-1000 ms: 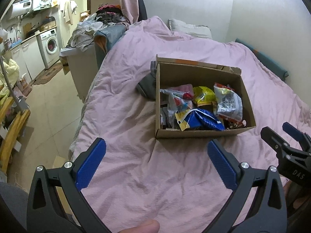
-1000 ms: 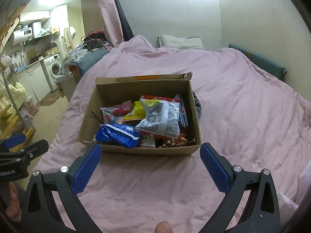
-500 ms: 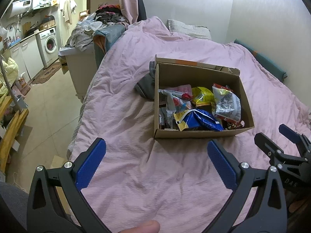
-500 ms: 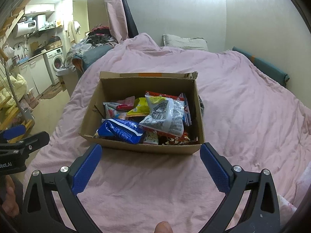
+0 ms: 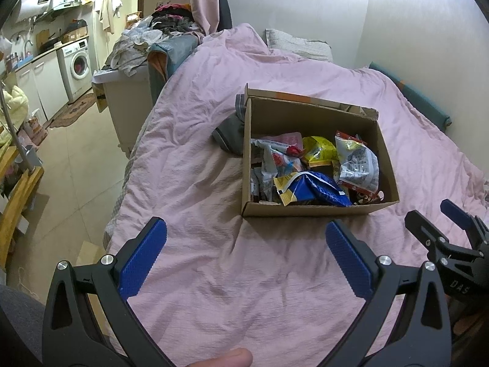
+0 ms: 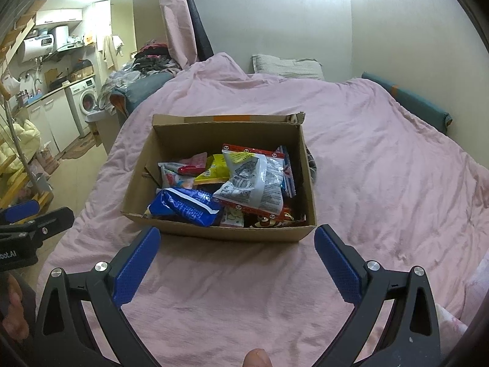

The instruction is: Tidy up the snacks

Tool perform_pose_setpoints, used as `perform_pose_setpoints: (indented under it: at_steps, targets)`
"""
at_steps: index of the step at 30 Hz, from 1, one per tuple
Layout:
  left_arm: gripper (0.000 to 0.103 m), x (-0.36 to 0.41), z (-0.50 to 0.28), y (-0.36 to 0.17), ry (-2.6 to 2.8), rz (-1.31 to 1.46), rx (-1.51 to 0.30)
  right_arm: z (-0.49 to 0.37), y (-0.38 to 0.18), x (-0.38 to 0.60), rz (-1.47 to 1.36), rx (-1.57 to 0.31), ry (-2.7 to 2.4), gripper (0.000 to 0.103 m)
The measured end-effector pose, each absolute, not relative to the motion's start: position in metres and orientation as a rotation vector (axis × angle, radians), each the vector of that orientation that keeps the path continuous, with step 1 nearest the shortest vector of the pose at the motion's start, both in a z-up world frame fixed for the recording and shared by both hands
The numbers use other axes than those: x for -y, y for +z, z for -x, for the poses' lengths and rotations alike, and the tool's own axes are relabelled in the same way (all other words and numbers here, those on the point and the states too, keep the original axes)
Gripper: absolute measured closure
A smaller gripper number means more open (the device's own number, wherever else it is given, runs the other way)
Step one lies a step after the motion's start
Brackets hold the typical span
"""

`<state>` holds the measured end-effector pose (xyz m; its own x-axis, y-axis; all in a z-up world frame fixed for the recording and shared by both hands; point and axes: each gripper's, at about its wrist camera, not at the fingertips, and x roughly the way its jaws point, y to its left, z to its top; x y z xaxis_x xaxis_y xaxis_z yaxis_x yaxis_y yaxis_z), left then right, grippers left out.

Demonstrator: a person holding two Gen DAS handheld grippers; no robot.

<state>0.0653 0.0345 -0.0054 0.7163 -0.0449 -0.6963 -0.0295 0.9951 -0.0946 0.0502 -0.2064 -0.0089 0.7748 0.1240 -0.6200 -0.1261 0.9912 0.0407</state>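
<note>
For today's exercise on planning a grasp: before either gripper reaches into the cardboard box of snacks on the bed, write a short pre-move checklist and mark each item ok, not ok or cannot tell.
1. Left gripper open and empty: ok.
2. Right gripper open and empty: ok.
3. Cardboard box open at the top, resting on the pink bedcover: ok.
4. Top packets exposed for a grasp, the blue packet and the silver packet: ok.
5. Snacks sorted in the box: not ok, they lie jumbled and overlapping.
6. A place to put sorted snacks: cannot tell, no second container shows.
</note>
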Motion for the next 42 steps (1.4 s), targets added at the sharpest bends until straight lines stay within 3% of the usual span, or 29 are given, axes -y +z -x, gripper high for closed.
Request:
perform_pose_setpoints:
  at_steps: [42]
  targets:
    - [0.000, -0.0406, -0.0643, -0.0078, 0.005, 0.115, -0.775, -0.0450, -0.0046, 0.2119, -0.006, -0.647, 0.120, 0.000]
